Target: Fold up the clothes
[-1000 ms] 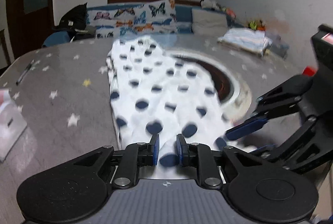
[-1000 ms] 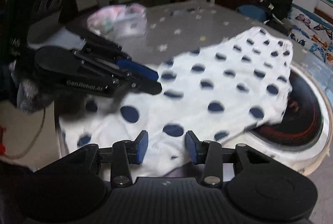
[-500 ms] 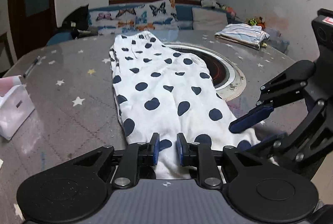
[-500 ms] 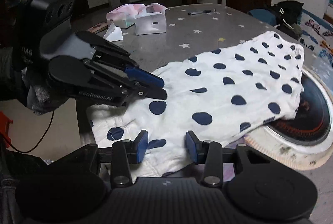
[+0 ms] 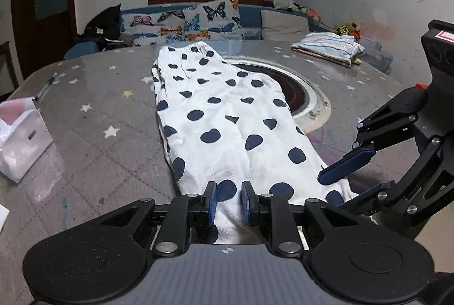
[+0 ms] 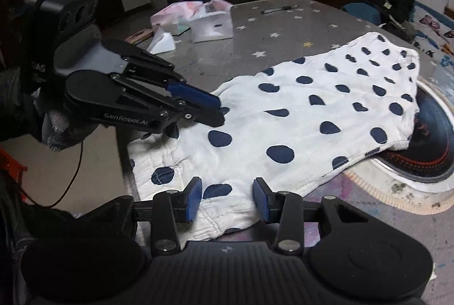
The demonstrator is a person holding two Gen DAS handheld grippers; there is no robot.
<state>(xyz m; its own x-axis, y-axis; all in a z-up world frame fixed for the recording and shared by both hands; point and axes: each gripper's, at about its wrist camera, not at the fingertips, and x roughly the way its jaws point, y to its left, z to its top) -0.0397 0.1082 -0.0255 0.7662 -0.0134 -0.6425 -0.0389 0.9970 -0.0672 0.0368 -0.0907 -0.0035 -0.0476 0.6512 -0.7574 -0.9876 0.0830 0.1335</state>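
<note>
White cotton trousers with navy polka dots [image 5: 227, 118] are seen from the left wrist laid lengthwise on a grey star-patterned table [image 5: 107, 118], unfolded; the left gripper [image 5: 228, 203] is pinched on their near hem. From the right wrist, the right gripper [image 6: 227, 200] is parted astride the hem corner, nothing clamped. Every fold is judged outstanding.
</note>
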